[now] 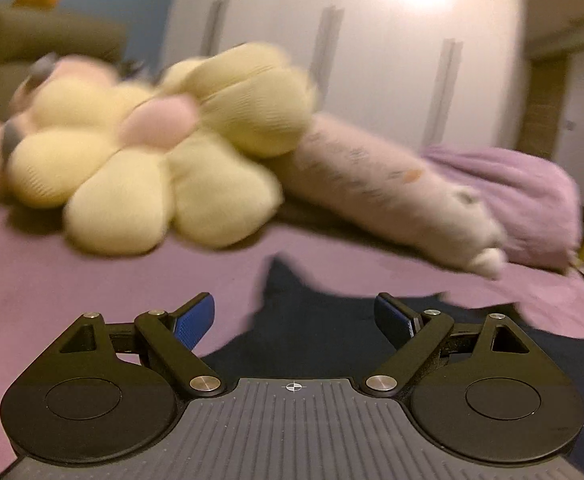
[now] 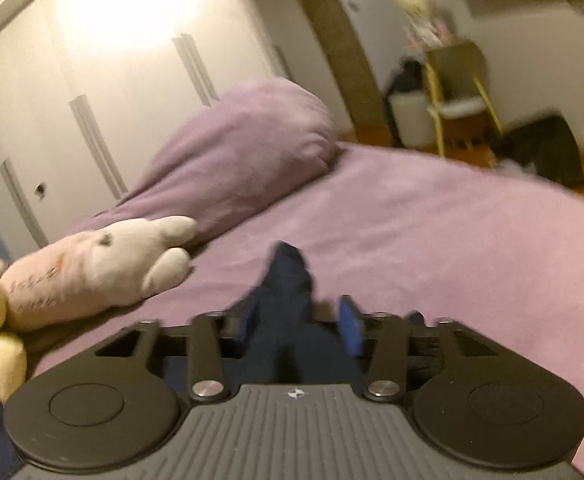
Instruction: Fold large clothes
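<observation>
Left gripper (image 1: 293, 318): I read its jaws as spread wide with nothing between them; the blue pads (image 1: 196, 322) stand well apart, one on each side of the cloth edge.

Right gripper (image 2: 297, 330): a ridge of dark cloth runs up between the jaws. The picture is blurred and the left pad is hidden by fabric, so I cannot tell whether it is pinching or just straddling.

Navy garment (image 1: 331, 336): it lies on the purple bedsheet (image 1: 52, 272) directly under and just ahead of both sets of jaws, with a peak rising ahead of the left jaws' centre.

Beyond the left jaws: a yellow flower cushion (image 1: 164, 152) and a long pink plush toy (image 1: 391, 192), both near the garment's far edge. A purple pillow (image 2: 252, 140) sits farther off, ahead-left of the right jaws.

Risk, as I judge it: if the right side has only a thin fold, the cloth may slip out on a lift. Closing the left jaws low could catch the bedsheet too. Sweeping forward might drag the garment into the toys.
</observation>
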The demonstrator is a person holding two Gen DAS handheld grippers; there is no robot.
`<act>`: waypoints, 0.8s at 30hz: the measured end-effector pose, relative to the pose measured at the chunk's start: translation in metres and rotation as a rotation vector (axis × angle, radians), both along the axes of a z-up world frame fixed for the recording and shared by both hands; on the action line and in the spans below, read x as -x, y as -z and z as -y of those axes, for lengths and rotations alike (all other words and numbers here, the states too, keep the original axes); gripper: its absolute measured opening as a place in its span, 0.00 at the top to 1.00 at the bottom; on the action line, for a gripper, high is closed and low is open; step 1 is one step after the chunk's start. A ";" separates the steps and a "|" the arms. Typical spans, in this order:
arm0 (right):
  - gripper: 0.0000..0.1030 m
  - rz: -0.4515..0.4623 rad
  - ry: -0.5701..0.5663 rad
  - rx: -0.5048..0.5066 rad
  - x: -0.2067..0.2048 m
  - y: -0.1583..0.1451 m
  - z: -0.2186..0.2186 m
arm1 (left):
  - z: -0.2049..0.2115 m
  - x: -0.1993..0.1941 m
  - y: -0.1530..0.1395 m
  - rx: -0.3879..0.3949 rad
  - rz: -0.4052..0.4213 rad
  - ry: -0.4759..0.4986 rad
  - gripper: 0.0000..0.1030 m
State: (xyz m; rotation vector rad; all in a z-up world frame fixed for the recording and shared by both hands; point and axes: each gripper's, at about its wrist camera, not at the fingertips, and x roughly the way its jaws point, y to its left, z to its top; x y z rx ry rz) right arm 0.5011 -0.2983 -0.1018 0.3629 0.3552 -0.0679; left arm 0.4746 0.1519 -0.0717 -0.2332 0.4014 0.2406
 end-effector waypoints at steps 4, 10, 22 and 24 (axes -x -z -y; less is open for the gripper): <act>0.82 -0.034 -0.157 0.117 -0.022 -0.008 -0.051 | 0.047 -0.032 0.008 -0.068 -0.015 0.109 0.11; 0.89 -0.184 -0.329 0.280 -0.078 0.015 -0.120 | 0.085 -0.090 0.051 -0.196 -0.190 0.127 0.06; 0.91 -0.142 -0.337 0.206 -0.085 0.030 -0.106 | 0.053 -0.080 0.045 -0.160 -0.181 0.075 0.00; 0.90 -0.125 -0.282 0.245 -0.072 0.018 -0.088 | 0.039 -0.067 0.041 -0.260 -0.169 0.041 0.01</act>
